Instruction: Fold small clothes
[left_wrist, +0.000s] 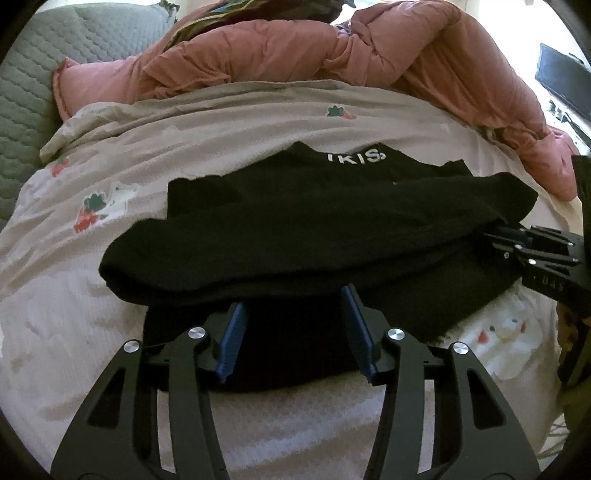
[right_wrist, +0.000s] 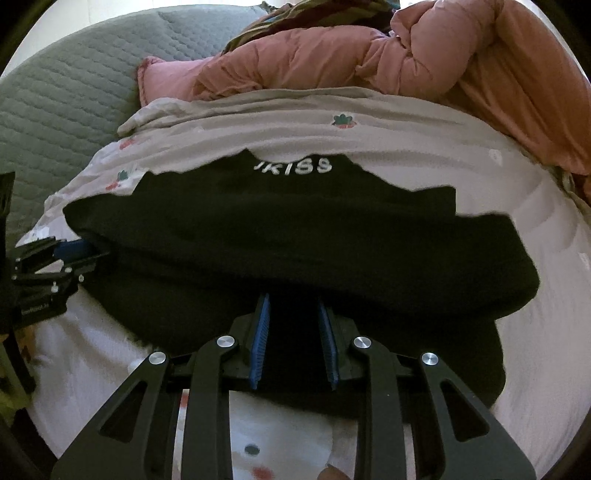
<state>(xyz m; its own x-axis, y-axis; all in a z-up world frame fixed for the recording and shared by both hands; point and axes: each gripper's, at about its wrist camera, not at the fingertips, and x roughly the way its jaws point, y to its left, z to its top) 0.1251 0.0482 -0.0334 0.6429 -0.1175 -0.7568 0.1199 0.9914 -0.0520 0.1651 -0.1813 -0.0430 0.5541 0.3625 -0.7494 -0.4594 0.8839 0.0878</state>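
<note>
A black garment (left_wrist: 314, 229) with white letters at its far edge lies on the white strawberry-print sheet (left_wrist: 55, 288); its near part is folded over into a thick roll. It also shows in the right wrist view (right_wrist: 295, 240). My left gripper (left_wrist: 295, 295) is open, its blue pads (left_wrist: 232, 339) either side of the near fabric, tips hidden under the fold. My right gripper (right_wrist: 293, 299) is open too, pads (right_wrist: 260, 339) astride the fabric, tips hidden. Each gripper shows at the side of the other's view, the right (left_wrist: 535, 254) and the left (right_wrist: 48, 266).
A pink duvet (left_wrist: 295, 55) is bunched along the far side of the sheet, also in the right wrist view (right_wrist: 443, 55). A grey quilted cover (left_wrist: 29, 92) lies at the far left. A dark screen (left_wrist: 561, 81) stands at the far right.
</note>
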